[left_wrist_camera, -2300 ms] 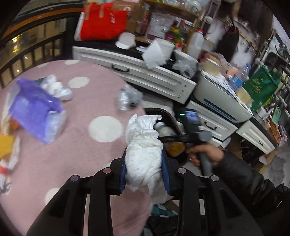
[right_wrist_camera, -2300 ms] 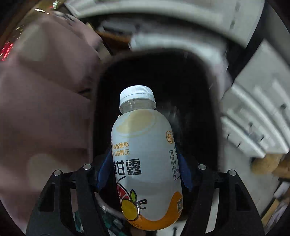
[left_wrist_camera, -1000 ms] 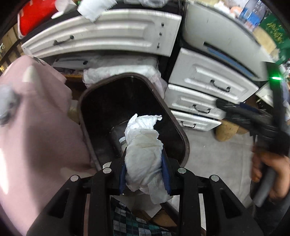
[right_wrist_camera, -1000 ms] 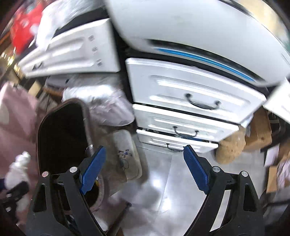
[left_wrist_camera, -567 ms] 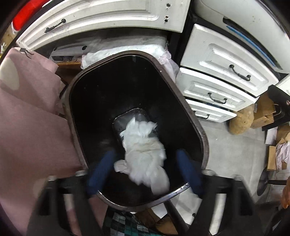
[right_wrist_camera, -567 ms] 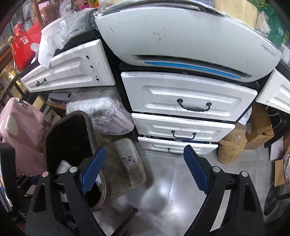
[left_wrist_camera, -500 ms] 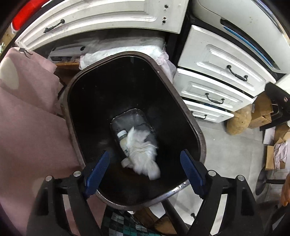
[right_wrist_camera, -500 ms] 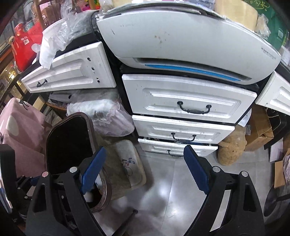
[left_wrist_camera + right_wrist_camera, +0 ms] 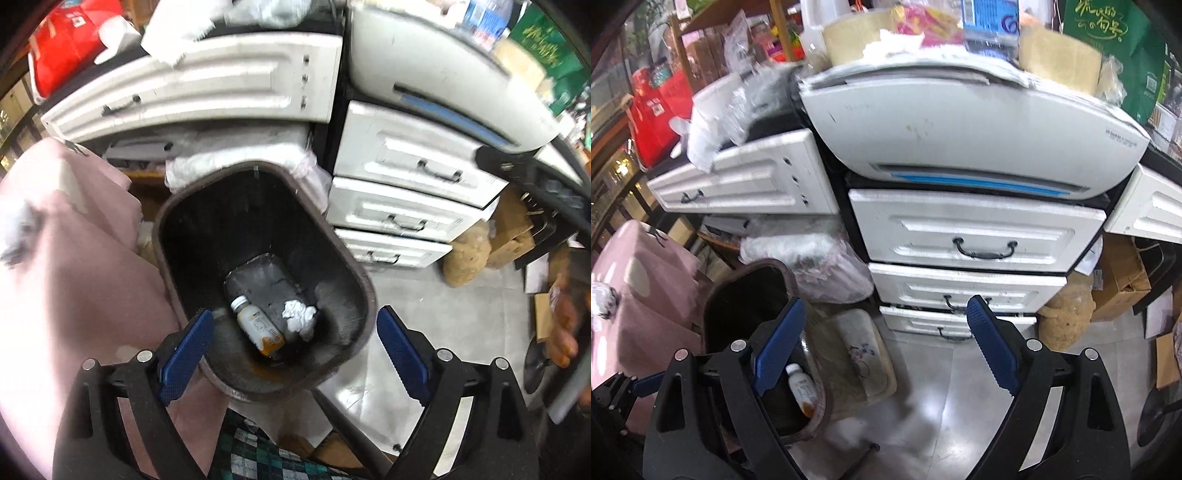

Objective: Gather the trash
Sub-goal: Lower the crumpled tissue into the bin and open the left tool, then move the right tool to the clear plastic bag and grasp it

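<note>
the left tool [image 9: 291,343] hangs over the dark bin [image 9: 177,221] with its blue pads wide apart and nothing between them. its jaws have just been opening. down at the bottom of the bin lies the white paper wad [image 9: 298,316], far below the pads. right beside it, touching or almost touching, lies the juice bottle [image 9: 258,326] on its side, its white cap pointing up in the picture.

the right tool [image 9: 882,343] is also wide apart and holds nothing. it points at the white drawers [image 9: 975,229] and the grey floor [image 9: 923,398]. the bin [image 9: 746,288] is low on the left in this view, partly behind the left pad, and the bottle [image 9: 802,387] shows inside it. a pale lid with a small flower on it [image 9: 857,354] leans just beside the bin.

the pink cloth on the tabletop [image 9: 55,277] fills the left side of the left view.

a little while ago the left tool was clamped on the paper wad above the bin. then the pads let go and the wad fell. now it rests on the bottom. the right tool was clamped on the bottle before, and now the bottle is in the bin too.
</note>
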Motion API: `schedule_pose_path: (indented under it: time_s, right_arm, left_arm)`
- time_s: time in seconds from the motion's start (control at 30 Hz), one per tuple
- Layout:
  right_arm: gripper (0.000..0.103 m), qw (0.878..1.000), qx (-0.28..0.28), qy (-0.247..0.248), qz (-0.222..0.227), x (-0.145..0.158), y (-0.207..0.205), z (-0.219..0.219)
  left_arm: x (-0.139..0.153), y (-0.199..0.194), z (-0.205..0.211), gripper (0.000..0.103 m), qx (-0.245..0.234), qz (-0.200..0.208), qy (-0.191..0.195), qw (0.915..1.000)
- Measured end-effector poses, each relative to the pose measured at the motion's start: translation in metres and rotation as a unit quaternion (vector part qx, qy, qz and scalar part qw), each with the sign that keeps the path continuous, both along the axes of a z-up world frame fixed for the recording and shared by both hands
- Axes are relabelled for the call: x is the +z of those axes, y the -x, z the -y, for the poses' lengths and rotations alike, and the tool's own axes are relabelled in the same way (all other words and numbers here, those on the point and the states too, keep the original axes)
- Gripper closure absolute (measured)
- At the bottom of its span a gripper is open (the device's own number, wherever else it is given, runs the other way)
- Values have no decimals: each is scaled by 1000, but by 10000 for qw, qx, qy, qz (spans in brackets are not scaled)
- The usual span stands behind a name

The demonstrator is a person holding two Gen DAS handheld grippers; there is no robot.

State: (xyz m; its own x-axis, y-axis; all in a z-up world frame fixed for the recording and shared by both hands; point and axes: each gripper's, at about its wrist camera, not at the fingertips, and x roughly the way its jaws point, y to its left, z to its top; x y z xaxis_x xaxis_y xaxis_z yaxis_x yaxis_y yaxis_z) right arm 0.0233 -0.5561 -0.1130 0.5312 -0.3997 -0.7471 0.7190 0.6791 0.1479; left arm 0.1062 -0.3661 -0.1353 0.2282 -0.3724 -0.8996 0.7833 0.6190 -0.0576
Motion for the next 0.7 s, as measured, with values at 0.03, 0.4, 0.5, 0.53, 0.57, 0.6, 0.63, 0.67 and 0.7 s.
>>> schedule_pose_path:
  time_s: [0.03,0.4,0.5,0.53,0.57,0.6,0.63,0.67,0.7]
  right_arm:
    - [15,9999,84,-5,74,4,-2,-4]
    - [15,9842,1649,45,639,40,-52,-91]
    - [15,9736,2184,13,657,45,-74,-124]
    - [15,9685,2402,29,662,46,-83,-139]
    - [15,9639,2578,53,660,47,-90,-150]
    - [15,9592,2749,96,649,48,-96,-161]
    - [15,9539,2929,172,628,49,-105,-175]
    - [15,9498,3058,230,622,50,-111,-185]
    - [15,9457,3178,274,628,51,-118,-194]
  left_arm:
    - [9,2,-8,15,5,33,125,9999]
    - [80,4,-120,12,671,893,936,9893]
    - [86,3,-157,12,1061,1166,963,9828]
    - [88,2,-170,12,1203,1266,926,9803]
    - [90,0,-183,12,1329,1360,897,9776]
    - [91,-3,-194,12,1430,1421,876,9755]
    - [93,-5,-207,12,1582,1494,847,9724]
    - [93,-8,-219,12,1716,1537,829,9696]
    - [93,-10,-230,12,1824,1562,810,9674]
